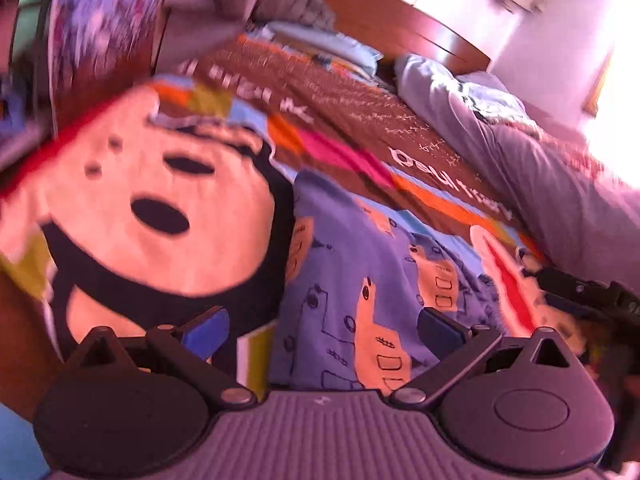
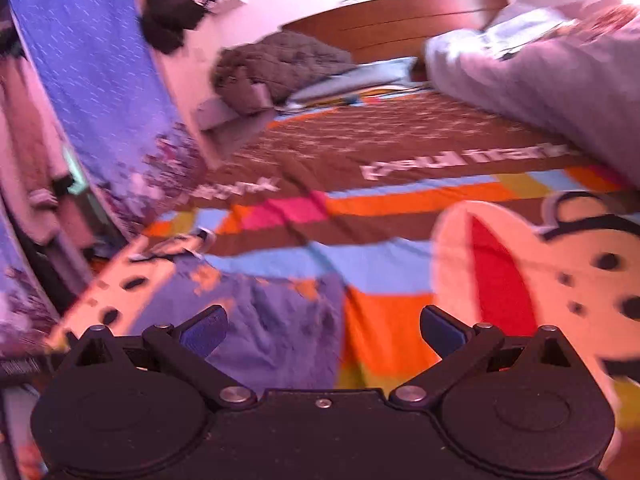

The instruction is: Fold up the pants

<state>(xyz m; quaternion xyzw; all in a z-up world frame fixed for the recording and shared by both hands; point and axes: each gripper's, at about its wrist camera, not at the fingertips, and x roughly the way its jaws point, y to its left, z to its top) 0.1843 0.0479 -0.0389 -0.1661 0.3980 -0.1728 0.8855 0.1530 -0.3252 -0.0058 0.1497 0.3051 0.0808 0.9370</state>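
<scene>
Two blurred fisheye views looked out from hand-held grippers over a bed covered by a bright cartoon bedspread (image 2: 400,200) with brown, orange, pink and blue bands and large pale cartoon faces.

The pants (image 1: 360,272), blue-violet cloth printed with small orange figures, lay spread on the bedspread. In the left wrist view they filled the centre and ran up toward 12 o'clock, directly ahead of the left gripper (image 1: 324,330). Its blue-padded fingers stood wide apart and held nothing; the cloth lay beyond them, and blur hid whether they touched it. At 3 o'clock in that view, the dark tip of the other tool showed.

In the right wrist view the pants (image 2: 260,320) sat at about 7 o'clock, a rumpled edge lying just past the left finger. The right gripper (image 2: 324,330) was likewise fully open and empty, aimed partly at bare bedspread.

A grey quilt (image 2: 280,64) was heaped at 11 o'clock near a wooden headboard (image 2: 400,20), and pale bedding (image 2: 540,80) lay at 2 o'clock.

The step appeared to be the approach before the first grasp. To do it well, each gripper would likely need to settle on a matching corner or hem, pinch every cloth layer, and lift evenly so the fold lands square.
</scene>
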